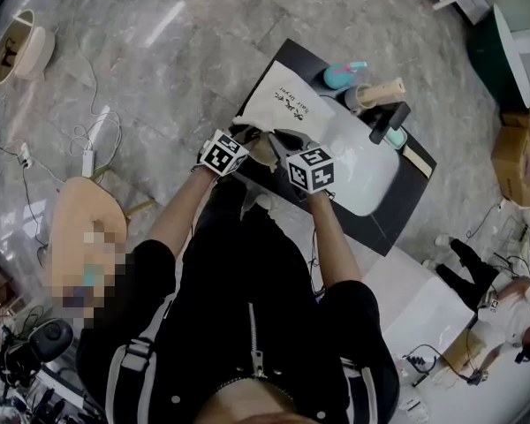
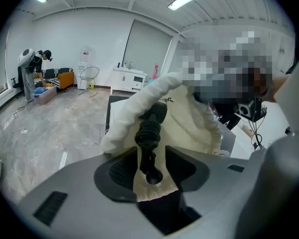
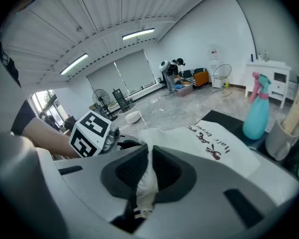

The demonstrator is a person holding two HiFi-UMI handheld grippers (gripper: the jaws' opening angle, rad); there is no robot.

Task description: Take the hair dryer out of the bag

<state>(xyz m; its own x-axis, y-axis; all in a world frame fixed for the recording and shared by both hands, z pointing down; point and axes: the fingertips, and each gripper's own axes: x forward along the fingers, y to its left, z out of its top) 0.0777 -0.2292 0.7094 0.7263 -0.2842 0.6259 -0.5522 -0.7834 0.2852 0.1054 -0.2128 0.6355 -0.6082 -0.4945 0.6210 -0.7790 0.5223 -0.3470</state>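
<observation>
Extraction stage, early. My right gripper (image 3: 148,171) is clamped on a fold of the bag (image 1: 287,104) at its mouth. It holds that mouth raised and open near the left edge of the black counter (image 1: 382,230). My left gripper (image 2: 150,159) stands with its jaws apart on either side of the hair dryer (image 2: 151,126), of which only a black ribbed stem pokes out of the cream cloth. A gap shows on each side, so I judge that nothing is gripped yet. Done: the mouth is opened, and the dryer's end is exposed and straddled. Left: close on the stem, draw the body clear of the cloth, and set it down. The dryer's bulk is hidden inside the bag, so I cannot tell how much cloth will drag along with it. Room: the floor past the counter's left edge and the space toward my body look free. The white basin (image 1: 364,170) lies just right of the bag and a teal spray bottle (image 1: 341,75) stands beyond it, both near. I would therefore take the pull back and leftward.
</observation>
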